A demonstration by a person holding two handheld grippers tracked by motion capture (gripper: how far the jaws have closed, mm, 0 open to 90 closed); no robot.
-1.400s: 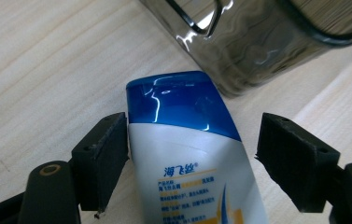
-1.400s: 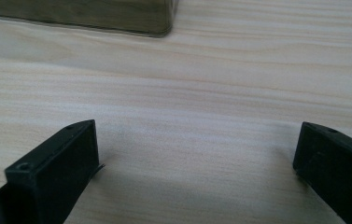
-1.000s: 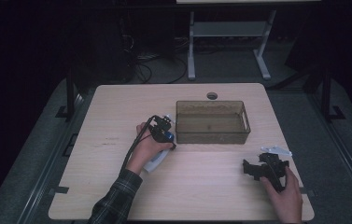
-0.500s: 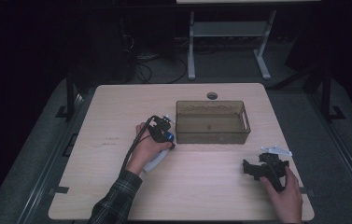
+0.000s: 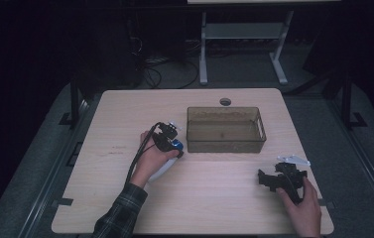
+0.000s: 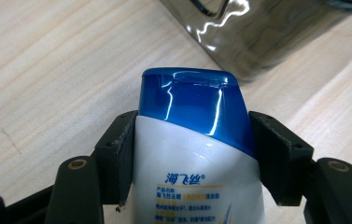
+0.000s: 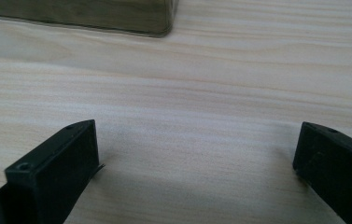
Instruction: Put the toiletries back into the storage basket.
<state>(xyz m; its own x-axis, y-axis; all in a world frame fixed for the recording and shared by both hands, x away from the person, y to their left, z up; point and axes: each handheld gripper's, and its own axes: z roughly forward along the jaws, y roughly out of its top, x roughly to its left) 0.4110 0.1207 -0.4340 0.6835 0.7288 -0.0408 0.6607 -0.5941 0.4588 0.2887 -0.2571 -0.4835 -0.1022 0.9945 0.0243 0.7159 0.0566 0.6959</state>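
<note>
A white bottle (image 6: 197, 172) with a blue cap (image 6: 190, 105) lies on the wooden table (image 5: 199, 208), just left of a translucent brown bin (image 5: 224, 142). My left gripper (image 6: 192, 135) straddles the bottle right below the cap. Its jaws have just been closing, and both pads (image 6: 120, 154) now touch the bottle's sides. In the high view the left gripper (image 5: 167, 136) sits over the bottle (image 5: 164, 168), with the blue cap (image 5: 177, 145) showing beside it. My right gripper (image 5: 266, 179) rests at the table's near right, and its jaws (image 7: 197, 144) stand wide apart over bare wood.
The bin (image 6: 257, 37) stands close beyond the cap, and its corner (image 7: 94, 14) is farther off in the right gripper view. A cable hole (image 5: 225, 101) lies behind the bin. A metal stand (image 5: 241, 34) rises past the table's far edge.
</note>
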